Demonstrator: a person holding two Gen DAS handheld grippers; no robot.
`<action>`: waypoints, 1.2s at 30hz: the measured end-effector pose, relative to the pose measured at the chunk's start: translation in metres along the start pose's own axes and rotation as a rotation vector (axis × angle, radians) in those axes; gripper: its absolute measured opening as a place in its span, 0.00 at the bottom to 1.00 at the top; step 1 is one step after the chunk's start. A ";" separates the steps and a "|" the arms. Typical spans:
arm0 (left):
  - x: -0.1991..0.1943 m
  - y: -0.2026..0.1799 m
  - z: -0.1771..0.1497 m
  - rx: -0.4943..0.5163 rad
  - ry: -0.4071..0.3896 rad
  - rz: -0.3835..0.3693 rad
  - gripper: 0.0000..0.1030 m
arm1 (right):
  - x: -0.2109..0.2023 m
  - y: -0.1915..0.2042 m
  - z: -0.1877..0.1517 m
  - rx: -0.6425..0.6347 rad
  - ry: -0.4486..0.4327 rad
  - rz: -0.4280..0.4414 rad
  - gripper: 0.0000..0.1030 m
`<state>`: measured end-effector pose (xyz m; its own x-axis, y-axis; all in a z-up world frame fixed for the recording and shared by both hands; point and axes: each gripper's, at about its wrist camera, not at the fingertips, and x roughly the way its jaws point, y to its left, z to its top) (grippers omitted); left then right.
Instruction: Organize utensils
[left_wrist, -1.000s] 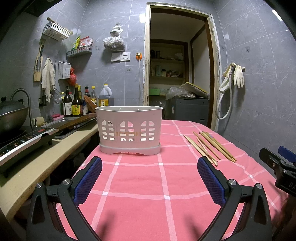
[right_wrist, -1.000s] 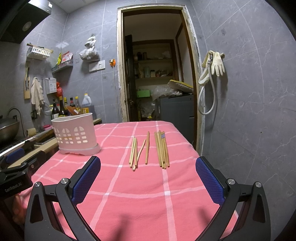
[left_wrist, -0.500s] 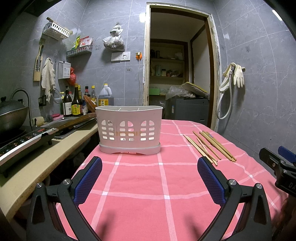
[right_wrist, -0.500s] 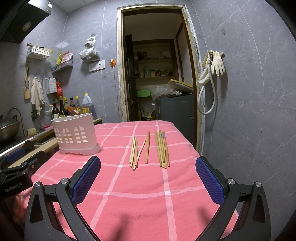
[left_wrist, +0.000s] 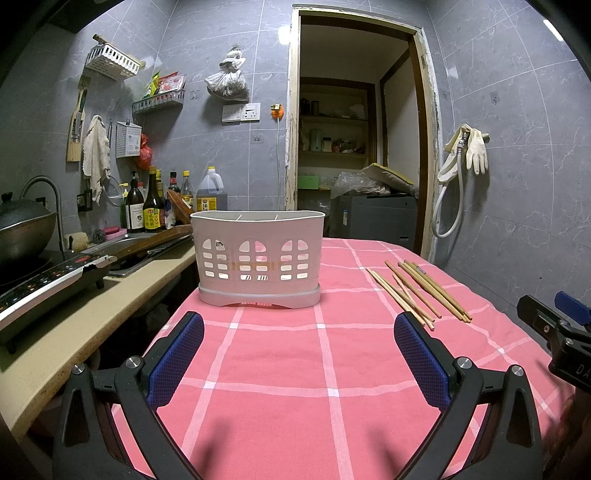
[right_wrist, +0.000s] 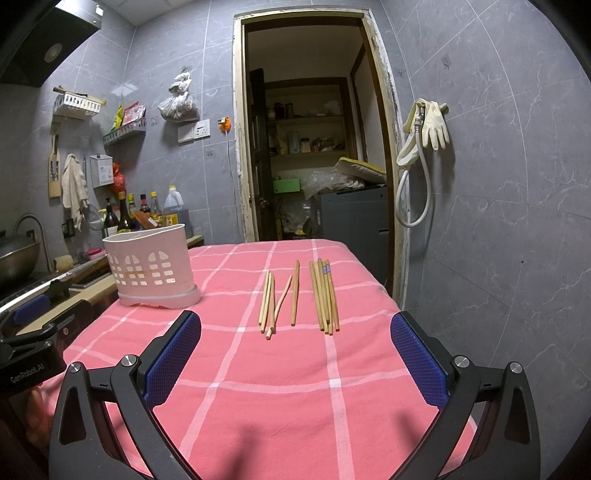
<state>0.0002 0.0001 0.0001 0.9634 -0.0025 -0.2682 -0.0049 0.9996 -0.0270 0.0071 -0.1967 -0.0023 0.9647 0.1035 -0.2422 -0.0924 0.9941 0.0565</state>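
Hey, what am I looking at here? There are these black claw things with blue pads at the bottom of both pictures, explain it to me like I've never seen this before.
Those claws are two hand-held grippers, one in each of a person's hands; no robot arm is involved. Each carries a wide-angle camera looking forward along its two fingers, so each picture is one gripper's own view. One view shows the left gripper, the other the right gripper. Both are open and hold nothing.

They hover over a table with a pink checked cloth. On it stands a white slotted utensil holder, straight ahead of the left gripper. Wooden chopsticks lie flat to its right in two groups: a loose group and a tidier bundle. A kitchen counter runs along the left.
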 end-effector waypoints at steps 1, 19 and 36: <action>0.000 0.000 0.000 0.000 0.000 0.000 0.98 | 0.000 -0.002 0.002 0.000 0.000 0.000 1.00; 0.020 -0.009 0.038 0.029 -0.040 -0.043 0.98 | 0.009 0.005 0.046 -0.073 -0.077 0.000 1.00; 0.144 -0.062 0.076 0.096 0.147 -0.152 0.98 | 0.113 -0.055 0.109 -0.067 0.062 0.016 1.00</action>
<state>0.1601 -0.0598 0.0364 0.9017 -0.1500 -0.4055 0.1694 0.9855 0.0122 0.1480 -0.2431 0.0732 0.9460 0.1188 -0.3017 -0.1257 0.9921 -0.0032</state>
